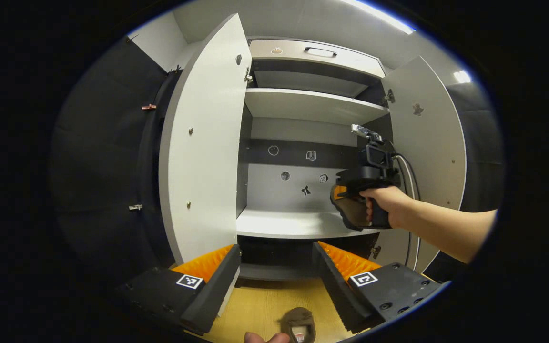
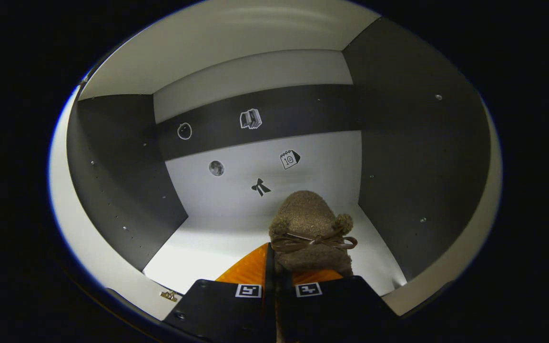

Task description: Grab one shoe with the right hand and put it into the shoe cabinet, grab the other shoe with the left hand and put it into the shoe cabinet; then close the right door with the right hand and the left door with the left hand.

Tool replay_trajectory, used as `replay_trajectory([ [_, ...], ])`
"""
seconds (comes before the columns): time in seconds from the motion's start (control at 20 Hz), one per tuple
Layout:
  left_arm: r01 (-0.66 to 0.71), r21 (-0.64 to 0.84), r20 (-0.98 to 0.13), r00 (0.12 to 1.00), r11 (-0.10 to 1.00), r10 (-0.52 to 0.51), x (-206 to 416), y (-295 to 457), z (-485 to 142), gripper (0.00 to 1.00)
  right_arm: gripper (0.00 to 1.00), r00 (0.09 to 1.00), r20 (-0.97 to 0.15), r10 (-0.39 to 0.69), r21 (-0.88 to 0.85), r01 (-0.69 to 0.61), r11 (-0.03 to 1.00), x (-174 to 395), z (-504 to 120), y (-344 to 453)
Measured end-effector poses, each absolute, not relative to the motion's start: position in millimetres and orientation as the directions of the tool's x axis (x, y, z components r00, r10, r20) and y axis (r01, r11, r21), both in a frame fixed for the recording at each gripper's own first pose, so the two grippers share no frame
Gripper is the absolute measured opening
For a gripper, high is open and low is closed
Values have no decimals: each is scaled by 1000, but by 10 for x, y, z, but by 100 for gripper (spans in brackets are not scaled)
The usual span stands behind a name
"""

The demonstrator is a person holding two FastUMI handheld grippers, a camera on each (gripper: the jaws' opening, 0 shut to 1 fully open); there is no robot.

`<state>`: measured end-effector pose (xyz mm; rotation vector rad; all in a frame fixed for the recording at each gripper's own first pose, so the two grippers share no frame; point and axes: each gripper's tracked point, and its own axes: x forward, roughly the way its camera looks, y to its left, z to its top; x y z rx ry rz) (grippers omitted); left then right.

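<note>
A brown fuzzy shoe (image 2: 310,224) with a ribbon bow hangs just above the white shelf (image 2: 198,247) inside the cabinet's middle compartment, and my right gripper (image 2: 279,267) is shut on its near end. In the left gripper view a hand holds that right gripper (image 1: 346,200) with the shoe (image 1: 353,214) at the shelf's (image 1: 289,224) right front edge. The other brown shoe (image 1: 298,324) lies on the wooden floor (image 1: 260,305), below my left gripper (image 1: 277,281), which stands open and apart from it. Both cabinet doors, left (image 1: 203,143) and right (image 1: 427,138), are swung wide.
An upper shelf (image 1: 308,105) and a drawer with a handle (image 1: 320,51) sit above the compartment. Small stickers (image 2: 250,119) dot the back wall. A fingertip (image 1: 260,338) shows beside the floor shoe. A cable (image 1: 410,176) trails from the right gripper.
</note>
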<state>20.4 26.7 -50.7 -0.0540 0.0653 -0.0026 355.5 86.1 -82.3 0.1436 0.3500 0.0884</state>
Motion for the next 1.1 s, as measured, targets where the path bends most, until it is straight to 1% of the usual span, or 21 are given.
replay_trajectory([
  [0.25,-6,-64,-79,997,998,1,181,320,-567,96,11,930,-358,85,128,-41,991,3937,-1075,882],
  [0.4,-23,-61,-97,995,998,17,158,382,-638,96,11,924,-377,66,114,-24,993,4060,-1221,897],
  [0.55,-33,-80,-117,993,996,24,145,403,-688,96,11,910,-408,73,123,-25,992,4128,-1366,966],
  [0.6,-28,-85,-127,992,996,17,144,391,-720,96,14,908,-413,76,121,-28,992,4105,-1373,973],
  [0.75,-20,-84,-123,992,996,10,122,369,-699,96,15,897,-430,97,140,-40,989,4066,-1405,1024],
  [0.8,-19,-83,-120,993,996,9,122,365,-696,96,22,896,-433,100,151,-38,988,4056,-1391,1025],
  [0.85,-16,-83,-116,993,996,6,120,357,-681,96,21,895,-432,112,167,-43,985,4026,-1354,1051],
  [0.9,-14,-82,-114,993,997,5,118,354,-675,96,38,894,-430,126,182,-51,982,3975,-1318,1082],
  [0.95,-13,-78,-115,993,997,4,119,354,-671,96,45,892,-429,142,194,-62,979,3920,-1277,1111],
  [1.0,-10,-73,-116,993,997,1,127,349,-683,96,63,892,-426,152,199,-71,977,3859,-1245,1127],
  [1.05,-8,-69,-119,993,998,0,135,346,-691,96,63,895,-418,156,192,-81,978,3807,-1206,1130],
  [1.1,-4,-70,-123,992,998,-5,136,336,-713,96,75,895,-417,162,182,-93,979,3744,-1184,1139],
])
